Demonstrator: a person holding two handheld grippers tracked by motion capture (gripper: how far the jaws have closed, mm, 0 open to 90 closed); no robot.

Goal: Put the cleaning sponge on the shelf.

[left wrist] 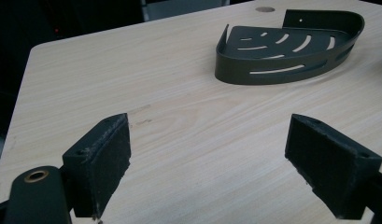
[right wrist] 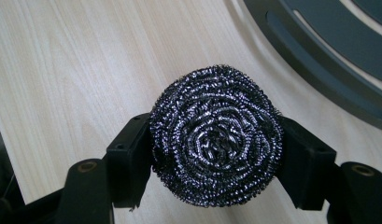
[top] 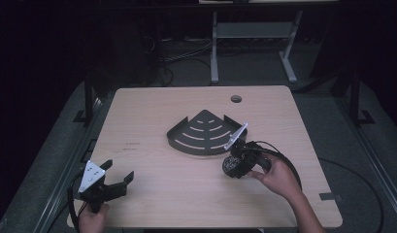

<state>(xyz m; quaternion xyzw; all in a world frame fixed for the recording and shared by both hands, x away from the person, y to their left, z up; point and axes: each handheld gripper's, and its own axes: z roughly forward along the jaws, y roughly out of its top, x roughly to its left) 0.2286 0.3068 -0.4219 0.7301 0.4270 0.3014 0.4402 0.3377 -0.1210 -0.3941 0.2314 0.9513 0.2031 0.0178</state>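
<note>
Right gripper view, scourer (right wrist: 215, 135) clamped between tongs (right wrist: 216, 154)

we see a pale wood-grain table (top: 152, 111) with a round cable hole (top: 236, 99) near its far edge; a dark slotted corner shelf (top: 201, 133) lies directly on it.

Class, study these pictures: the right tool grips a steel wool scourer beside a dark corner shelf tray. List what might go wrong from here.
1. The steel wool scourer is springy and held only at its sides by the right tool; it might squeeze out.
2. The corner shelf tray lies loose on the table close by; a bump might slide it.
3. The left tool is open and far off, so it may not steady the tray.
</note>
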